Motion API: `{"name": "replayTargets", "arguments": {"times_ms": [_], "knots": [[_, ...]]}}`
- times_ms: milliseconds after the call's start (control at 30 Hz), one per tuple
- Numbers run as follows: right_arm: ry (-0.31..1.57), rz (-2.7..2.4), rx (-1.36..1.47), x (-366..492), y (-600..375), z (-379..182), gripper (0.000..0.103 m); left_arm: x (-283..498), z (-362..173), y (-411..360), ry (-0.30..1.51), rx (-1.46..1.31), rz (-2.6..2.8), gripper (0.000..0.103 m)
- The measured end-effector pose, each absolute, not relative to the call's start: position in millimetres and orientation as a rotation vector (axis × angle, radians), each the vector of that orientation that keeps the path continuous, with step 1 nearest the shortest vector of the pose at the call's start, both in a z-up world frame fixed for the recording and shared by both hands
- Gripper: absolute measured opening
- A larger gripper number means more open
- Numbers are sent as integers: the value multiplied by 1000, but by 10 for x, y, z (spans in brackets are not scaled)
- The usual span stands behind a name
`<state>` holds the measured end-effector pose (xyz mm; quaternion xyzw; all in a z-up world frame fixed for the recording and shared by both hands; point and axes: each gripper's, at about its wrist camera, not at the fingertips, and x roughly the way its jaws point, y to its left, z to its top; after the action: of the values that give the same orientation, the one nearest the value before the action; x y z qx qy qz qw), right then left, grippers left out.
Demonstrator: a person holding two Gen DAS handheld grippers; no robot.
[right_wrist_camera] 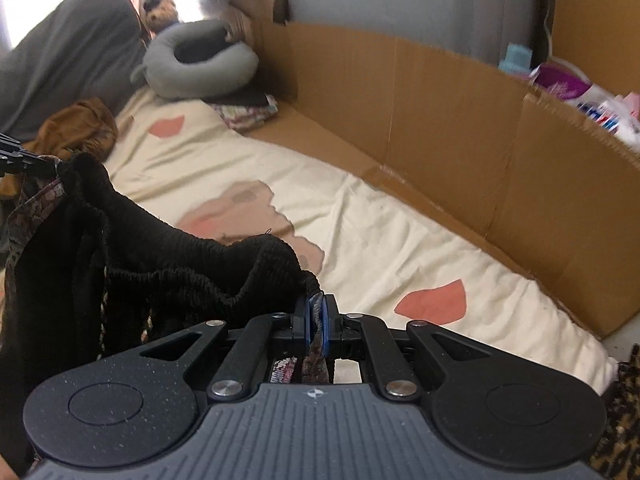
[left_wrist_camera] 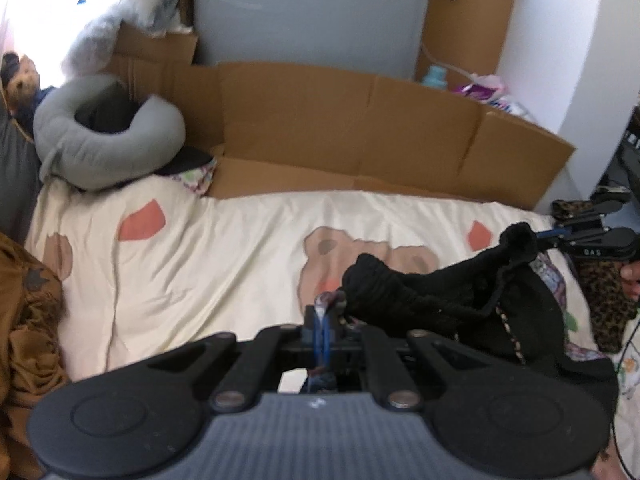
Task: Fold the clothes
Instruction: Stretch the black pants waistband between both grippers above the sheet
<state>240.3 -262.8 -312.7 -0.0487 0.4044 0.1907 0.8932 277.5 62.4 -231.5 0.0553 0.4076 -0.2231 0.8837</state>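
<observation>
A black garment with a gathered elastic waistband and a patterned lining (left_wrist_camera: 460, 292) hangs stretched between both grippers above the cream bedspread (left_wrist_camera: 220, 256). My left gripper (left_wrist_camera: 322, 312) is shut on one end of the waistband. My right gripper (right_wrist_camera: 316, 312) is shut on the other end; the garment (right_wrist_camera: 160, 264) sags to its left. In the left wrist view the right gripper (left_wrist_camera: 536, 236) shows at the far right, holding the raised corner. In the right wrist view the left gripper (right_wrist_camera: 52, 166) shows at the far left edge.
A cardboard wall (left_wrist_camera: 360, 128) runs along the far side of the bed. A grey ring cushion (left_wrist_camera: 104, 140) and folded cloth (right_wrist_camera: 248, 112) lie at the head end. A brown garment (left_wrist_camera: 28, 320) is heaped at the left. A dark pillow (right_wrist_camera: 60, 60) stands behind.
</observation>
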Motion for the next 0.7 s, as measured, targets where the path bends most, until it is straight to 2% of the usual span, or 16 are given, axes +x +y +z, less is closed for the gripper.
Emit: {"name": "replayTargets", "arguments": {"times_ms": [333, 500, 633, 700], "knots": [[931, 388, -102, 2815, -2599, -3778, 4, 3273, -3092, 683, 969, 85, -388, 2], [977, 374, -34, 2941, -2700, -3923, 8, 3458, -3353, 738, 1054, 81, -363, 4], [949, 374, -40, 2938, -2780, -3766, 10, 3487, -3217, 843, 1024, 27, -365, 11], [941, 392, -33, 2963, -2814, -3695, 20, 3489, -3139, 849, 1003, 25, -383, 20]]}}
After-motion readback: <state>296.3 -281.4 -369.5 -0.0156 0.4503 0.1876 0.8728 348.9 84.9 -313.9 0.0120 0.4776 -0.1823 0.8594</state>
